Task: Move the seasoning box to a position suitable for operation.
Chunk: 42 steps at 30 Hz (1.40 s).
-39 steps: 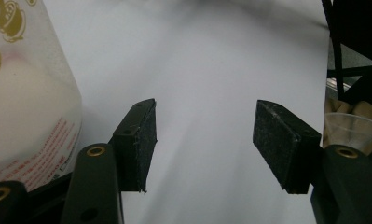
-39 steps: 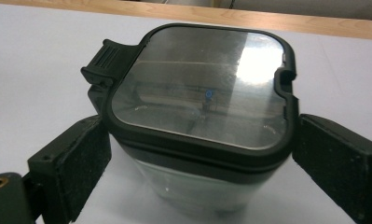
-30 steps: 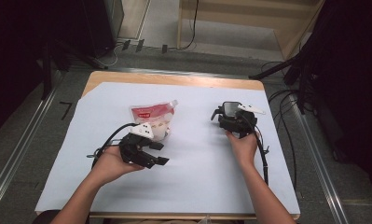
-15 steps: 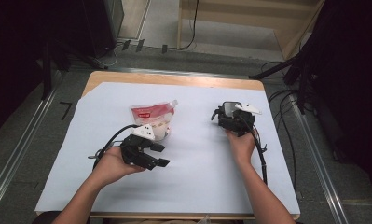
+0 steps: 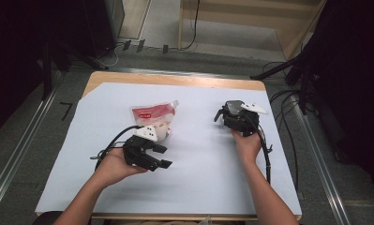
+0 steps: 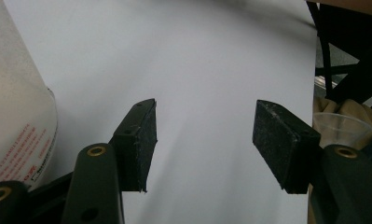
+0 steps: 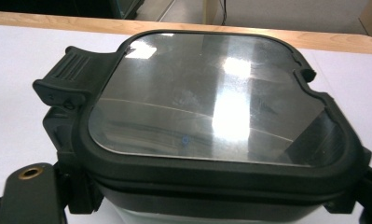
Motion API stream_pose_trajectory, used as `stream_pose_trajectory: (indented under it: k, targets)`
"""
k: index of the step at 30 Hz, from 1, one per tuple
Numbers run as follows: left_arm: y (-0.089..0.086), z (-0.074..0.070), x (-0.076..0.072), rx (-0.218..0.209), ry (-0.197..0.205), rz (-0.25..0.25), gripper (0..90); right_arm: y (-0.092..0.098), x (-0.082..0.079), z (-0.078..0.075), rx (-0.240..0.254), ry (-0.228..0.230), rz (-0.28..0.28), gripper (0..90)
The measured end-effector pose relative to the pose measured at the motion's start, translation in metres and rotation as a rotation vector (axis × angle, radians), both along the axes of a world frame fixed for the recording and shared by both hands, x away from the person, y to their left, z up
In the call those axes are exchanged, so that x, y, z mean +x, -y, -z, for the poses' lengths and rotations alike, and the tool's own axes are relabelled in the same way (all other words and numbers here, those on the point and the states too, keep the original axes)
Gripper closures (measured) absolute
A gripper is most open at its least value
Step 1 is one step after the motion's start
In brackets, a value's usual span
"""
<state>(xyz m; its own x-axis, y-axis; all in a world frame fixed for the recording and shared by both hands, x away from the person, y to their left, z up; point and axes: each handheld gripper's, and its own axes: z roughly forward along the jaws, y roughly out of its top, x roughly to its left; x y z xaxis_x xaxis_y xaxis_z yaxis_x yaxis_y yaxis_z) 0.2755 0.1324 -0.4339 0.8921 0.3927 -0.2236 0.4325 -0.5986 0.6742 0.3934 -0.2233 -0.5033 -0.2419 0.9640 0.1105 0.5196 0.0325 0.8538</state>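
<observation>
High view: my left gripper (image 5: pixel 152 152) rests on the white sheet (image 5: pixel 198 187) just in front of the spouted pouch (image 5: pixel 153 121), whose long axis runs away from me toward the spout at its far end. My right gripper (image 5: pixel 231 119) sits well apart to the right, against a black lidded container (image 5: pixel 235 108).

Left gripper view: the jaws stand apart with bare sheet between them; the pouch (image 6: pixel 16 116) lies off to the left, outside the left pad (image 6: pixel 138 144), not between the pads. I judge this arm the nearer one for a pick.

Right gripper view: the container (image 7: pixel 211 112) lies between the jaws with its latch (image 7: pixel 72 77) at upper left; whether the pads press it I cannot tell.
</observation>
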Motion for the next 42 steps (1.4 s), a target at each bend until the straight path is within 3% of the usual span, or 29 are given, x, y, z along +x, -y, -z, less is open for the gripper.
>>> stream_pose_trajectory:
  k: [10, 27, 42]
  targets:
    - [-0.001, -0.001, 0.001, -0.001, -0.002, -0.001, 41.0, 0.001, -0.009, -0.015, 0.003, 0.030, -0.018, 15.5]
    - [0.008, -0.002, 0.003, -0.004, 0.005, 0.025, 41.2, -0.011, -0.051, -0.043, 0.020, 0.076, -0.152, 15.6]
    - [0.015, 0.003, 0.005, 0.012, 0.000, 0.041, 41.3, -0.005, -0.093, -0.047, 0.015, 0.048, -0.254, 15.6]
